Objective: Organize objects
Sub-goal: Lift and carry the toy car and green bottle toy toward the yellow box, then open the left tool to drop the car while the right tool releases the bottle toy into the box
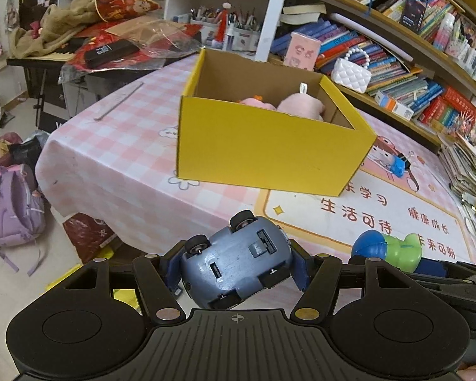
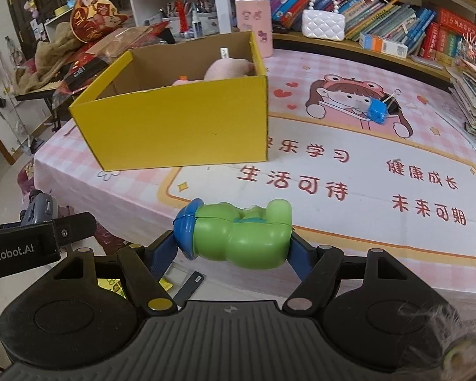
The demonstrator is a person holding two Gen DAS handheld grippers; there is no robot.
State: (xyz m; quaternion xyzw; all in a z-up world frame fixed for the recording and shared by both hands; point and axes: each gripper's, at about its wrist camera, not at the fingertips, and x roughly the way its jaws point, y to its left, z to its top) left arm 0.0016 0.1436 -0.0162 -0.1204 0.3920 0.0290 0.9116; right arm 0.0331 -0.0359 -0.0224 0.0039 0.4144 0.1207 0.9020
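Observation:
My left gripper is shut on a grey-blue toy car, held wheels up over the table's near edge. To its right my right gripper is shut on a green toy figure with a blue cap, lying sideways between the pads; the same green toy figure shows at the right of the left wrist view. Ahead of both stands an open yellow box on the pink table cover. Pink plush toys lie inside it.
A small blue toy with a binder clip lies on the table right of the box. A white quilted purse and books fill the shelves behind. Stacked papers sit at the right edge. A purple backpack is on the floor at left.

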